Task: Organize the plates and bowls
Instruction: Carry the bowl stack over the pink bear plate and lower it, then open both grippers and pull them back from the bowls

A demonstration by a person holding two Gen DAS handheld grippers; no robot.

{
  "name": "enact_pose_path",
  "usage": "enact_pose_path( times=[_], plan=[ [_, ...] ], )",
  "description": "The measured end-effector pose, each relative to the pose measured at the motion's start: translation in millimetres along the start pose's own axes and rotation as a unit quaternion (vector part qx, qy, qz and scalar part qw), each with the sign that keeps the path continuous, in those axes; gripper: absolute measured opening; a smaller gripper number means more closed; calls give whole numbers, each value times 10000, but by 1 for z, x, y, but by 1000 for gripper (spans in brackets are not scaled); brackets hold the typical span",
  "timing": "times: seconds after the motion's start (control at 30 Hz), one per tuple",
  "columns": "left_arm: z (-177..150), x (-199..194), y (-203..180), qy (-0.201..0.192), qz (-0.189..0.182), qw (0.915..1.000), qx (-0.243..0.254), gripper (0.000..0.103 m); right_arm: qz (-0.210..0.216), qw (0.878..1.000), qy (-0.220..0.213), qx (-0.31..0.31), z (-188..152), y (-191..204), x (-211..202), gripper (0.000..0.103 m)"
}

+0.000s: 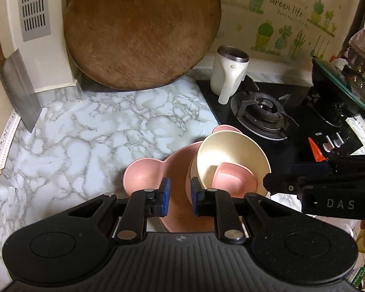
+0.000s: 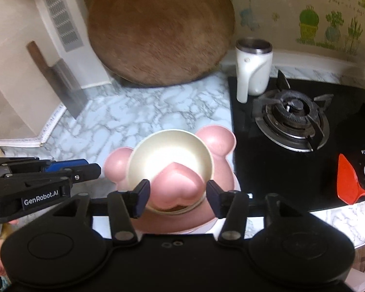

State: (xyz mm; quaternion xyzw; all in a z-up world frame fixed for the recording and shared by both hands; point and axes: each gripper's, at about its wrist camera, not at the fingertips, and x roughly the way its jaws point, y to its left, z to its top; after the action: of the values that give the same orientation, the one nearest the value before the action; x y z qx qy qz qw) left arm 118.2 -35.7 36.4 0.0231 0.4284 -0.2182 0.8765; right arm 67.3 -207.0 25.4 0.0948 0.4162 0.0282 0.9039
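My left gripper [image 1: 178, 189] hangs with jaws apart over the pink plate [image 1: 143, 177], gripping nothing. My right gripper [image 2: 177, 198] is spread wide, its fingers flanking the heart dish [image 2: 177, 185] without touching it. The dish lies in the cream bowl [image 2: 158, 155], which sits on the plate on the marble counter [image 1: 85, 131]. Behind stand the chopping board [image 1: 141, 31], a cleaver [image 1: 19, 90] and a white mug [image 1: 227, 73] on the stove [image 1: 262, 112]; a red spatula [image 2: 350, 182] lies right.

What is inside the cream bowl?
A small pink heart-shaped dish lies inside the cream bowl, which sits on the pink bear-shaped plate. The bowl's bottom beneath the dish is covered.
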Motion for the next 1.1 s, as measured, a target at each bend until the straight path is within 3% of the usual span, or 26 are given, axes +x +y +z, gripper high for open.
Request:
enact_pose_path(
  times=[0.17, 0.53, 0.63, 0.7, 0.77, 0.93, 1.0, 1.1],
  plan=[
    [-13, -18, 10, -193, 48, 9998, 3, 17, 164, 9992, -349, -134, -12, 12, -15, 64],
    [-38, -46, 33, -470, 86, 9988, -115, 18, 212, 9965, -696, -416, -36, 37, -30, 72],
    [-44, -51, 37, -557, 11, 9984, -117, 32, 173, 9954, -797, -502, -42, 43, -34, 76],
    [-48, -56, 38, -672, -8, 9977, -88, 53, 171, 9947, -874, -513, -45, 45, -37, 80],
    [-52, -60, 38, -797, 8, 9968, -96, 64, 166, 9942, -936, -495, -48, 46, -39, 81],
    [-61, -68, 40, -954, 78, 9950, -270, 66, 313, 9915, -1127, -567, -56, 43, -44, 94],
    [-66, -70, 37, -1020, 147, 9942, -299, 76, 384, 9895, -1222, -669, -60, 43, -46, 101],
    [-75, -69, 31, -1060, 231, 9936, -306, 78, 457, 9862, -1383, -785, -64, 41, -50, 103]
  ],
)
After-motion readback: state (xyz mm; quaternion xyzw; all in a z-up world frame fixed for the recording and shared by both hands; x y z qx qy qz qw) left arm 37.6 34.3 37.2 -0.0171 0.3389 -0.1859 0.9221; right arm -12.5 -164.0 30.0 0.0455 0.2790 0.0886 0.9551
